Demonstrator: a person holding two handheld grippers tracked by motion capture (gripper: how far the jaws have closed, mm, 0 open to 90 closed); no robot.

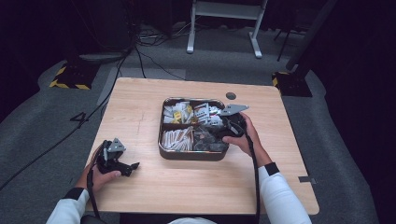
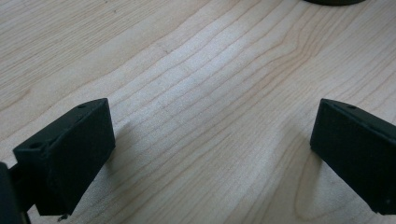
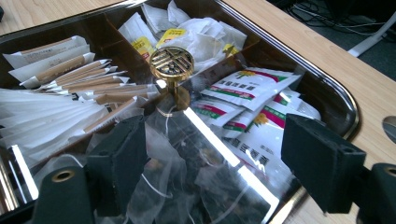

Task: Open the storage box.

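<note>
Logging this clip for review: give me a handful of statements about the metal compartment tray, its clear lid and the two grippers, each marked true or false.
1. The dark metal compartment tray stands on the pale wooden table. True.
2. The right gripper is clamped on the round gold knob. False: its jaws stand open, with the knob beyond them.
3. A clear lid covers the tray. True: it shows glare streaks over the packets.
4. The left gripper holds a white paper sachet. False: its jaws are open and hold nothing over bare wood.
5. The tray has one undivided space. False: dividers split it into compartments of sachets.
</note>
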